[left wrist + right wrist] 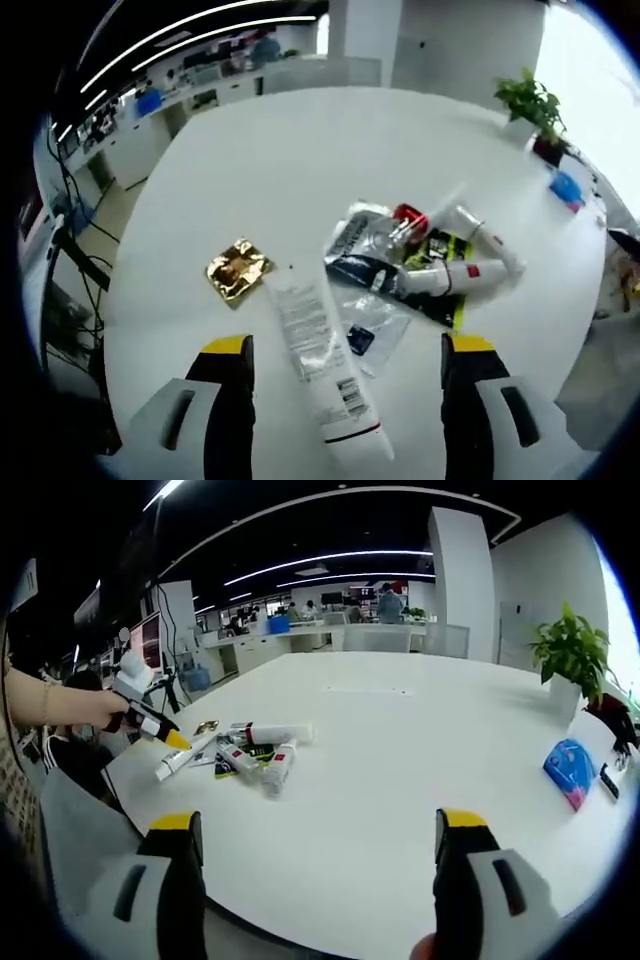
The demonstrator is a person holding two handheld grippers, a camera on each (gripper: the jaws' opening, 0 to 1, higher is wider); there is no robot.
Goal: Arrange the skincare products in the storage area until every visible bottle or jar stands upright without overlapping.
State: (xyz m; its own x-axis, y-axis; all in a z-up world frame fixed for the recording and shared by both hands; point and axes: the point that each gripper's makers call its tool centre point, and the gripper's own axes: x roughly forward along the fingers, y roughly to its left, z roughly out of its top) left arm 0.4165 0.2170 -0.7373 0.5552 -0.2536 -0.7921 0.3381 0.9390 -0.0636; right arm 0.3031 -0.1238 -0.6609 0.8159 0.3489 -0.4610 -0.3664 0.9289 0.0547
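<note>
The skincare products lie in a loose heap on the white counter (300,150), none upright. Nearest my left tongs (345,380), a long white tube (318,360) lies flat, its capped end reaching between the two yellow-tipped jaws, which stand wide apart and touch nothing. Just beyond the tube is a clear sachet (365,330), then a dark foil pouch (372,250) with two smaller white tubes (470,255) lying across one another on its far side, one with a red band. A crumpled gold foil packet (238,268) sits just left of the long tube's far end.

From my right tongs (315,870), also spread wide and empty, the same heap (250,755) lies ahead and to the left, well apart from the jaws. My hand (85,708) shows at the left edge, holding the left tongs over the heap's near side. Off to the right, near the counter's edge, lies a blue packet (570,770), and beyond it a potted plant (570,660).
</note>
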